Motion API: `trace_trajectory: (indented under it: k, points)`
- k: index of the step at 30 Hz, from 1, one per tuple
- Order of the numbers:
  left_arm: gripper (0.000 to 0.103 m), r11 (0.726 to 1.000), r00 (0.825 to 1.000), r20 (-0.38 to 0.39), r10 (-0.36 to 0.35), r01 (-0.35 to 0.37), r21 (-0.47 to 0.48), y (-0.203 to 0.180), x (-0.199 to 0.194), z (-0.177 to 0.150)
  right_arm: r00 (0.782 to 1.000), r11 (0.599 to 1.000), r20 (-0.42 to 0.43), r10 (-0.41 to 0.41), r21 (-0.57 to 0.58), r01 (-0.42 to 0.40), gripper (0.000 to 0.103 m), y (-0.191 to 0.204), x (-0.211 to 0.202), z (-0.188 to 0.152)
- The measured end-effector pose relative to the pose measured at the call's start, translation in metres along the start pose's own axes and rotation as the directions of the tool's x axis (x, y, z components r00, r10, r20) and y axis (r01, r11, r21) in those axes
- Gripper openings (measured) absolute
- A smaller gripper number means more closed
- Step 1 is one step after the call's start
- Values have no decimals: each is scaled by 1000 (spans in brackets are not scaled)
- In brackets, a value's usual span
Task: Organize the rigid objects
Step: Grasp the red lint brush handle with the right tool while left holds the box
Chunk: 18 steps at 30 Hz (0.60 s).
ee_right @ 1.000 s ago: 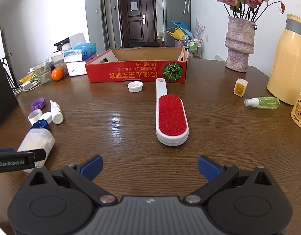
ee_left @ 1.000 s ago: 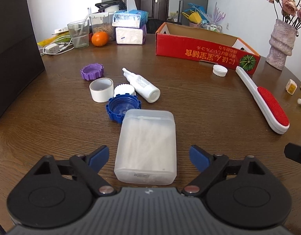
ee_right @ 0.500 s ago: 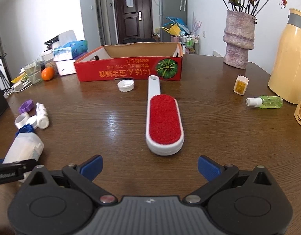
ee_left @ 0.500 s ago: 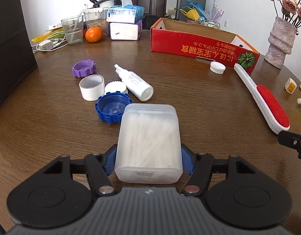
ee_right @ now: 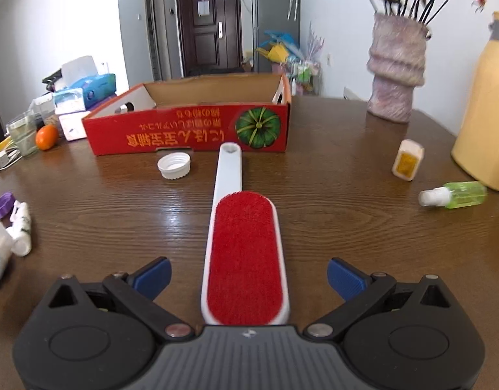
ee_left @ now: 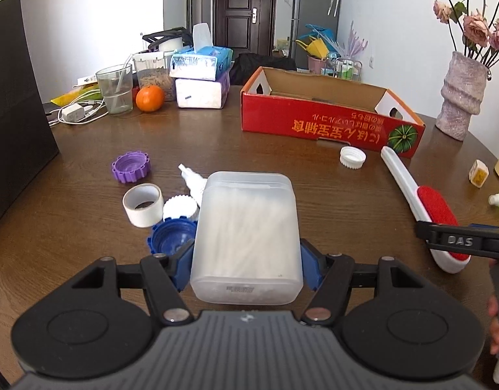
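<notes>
My left gripper (ee_left: 246,268) is shut on a frosted cotton-swab box (ee_left: 246,234) and holds it raised off the table. Behind it lie a blue cap (ee_left: 170,239), a white tape roll (ee_left: 143,204), a white cap (ee_left: 179,208), a purple cap (ee_left: 131,166) and a white spray bottle (ee_left: 192,178), partly hidden. My right gripper (ee_right: 246,276) is open, its fingers on either side of the red head of a lint brush (ee_right: 244,260), which lies on the table. The open red cardboard box (ee_right: 191,130) stands at the back.
A white cap (ee_right: 173,165), a small yellow-label bottle (ee_right: 407,159) and a green spray bottle (ee_right: 454,194) lie on the wooden table. A vase (ee_right: 395,71) and a yellow thermos (ee_right: 483,104) stand right. A glass (ee_left: 114,89), an orange (ee_left: 149,98) and tissue packs (ee_left: 200,79) stand back left.
My left gripper closed on the swab box and lifted it. My right gripper moved forward until its open fingers came to either side of the lint brush head.
</notes>
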<state>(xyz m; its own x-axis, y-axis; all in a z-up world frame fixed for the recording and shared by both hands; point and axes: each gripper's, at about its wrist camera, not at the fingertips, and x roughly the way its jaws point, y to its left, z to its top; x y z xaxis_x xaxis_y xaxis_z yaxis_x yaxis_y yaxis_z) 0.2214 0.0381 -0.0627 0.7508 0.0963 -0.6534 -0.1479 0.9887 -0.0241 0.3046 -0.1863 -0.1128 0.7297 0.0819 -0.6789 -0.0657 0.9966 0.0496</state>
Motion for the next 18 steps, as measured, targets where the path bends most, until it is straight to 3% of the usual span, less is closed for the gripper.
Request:
trace_trajectory:
  k: [9, 11, 12, 13, 18]
  points:
    - [65, 1000, 1000, 4, -3, 3, -8, -2, 3, 6, 1000, 999, -2, -18, -28, 18, 90, 5, 26, 3]
    - [65, 1000, 1000, 5, -2, 2, -10, -1, 3, 6, 1000, 999, 11, -8, -47, 8, 80, 7, 24, 2]
    - [65, 1000, 1000, 4, -1, 1, -11, -1, 3, 6, 1000, 999, 21, -7, -53, 8, 64, 9, 22, 1]
    - [65, 1000, 1000, 3, 0, 0, -12, -1, 3, 6, 999, 998, 30, -16, -53, 17, 55, 9, 20, 1]
    - [65, 1000, 1000, -1, 4, -4, -19, 0, 4, 7, 999, 999, 46, -6, -54, 8, 55, 11, 14, -5]
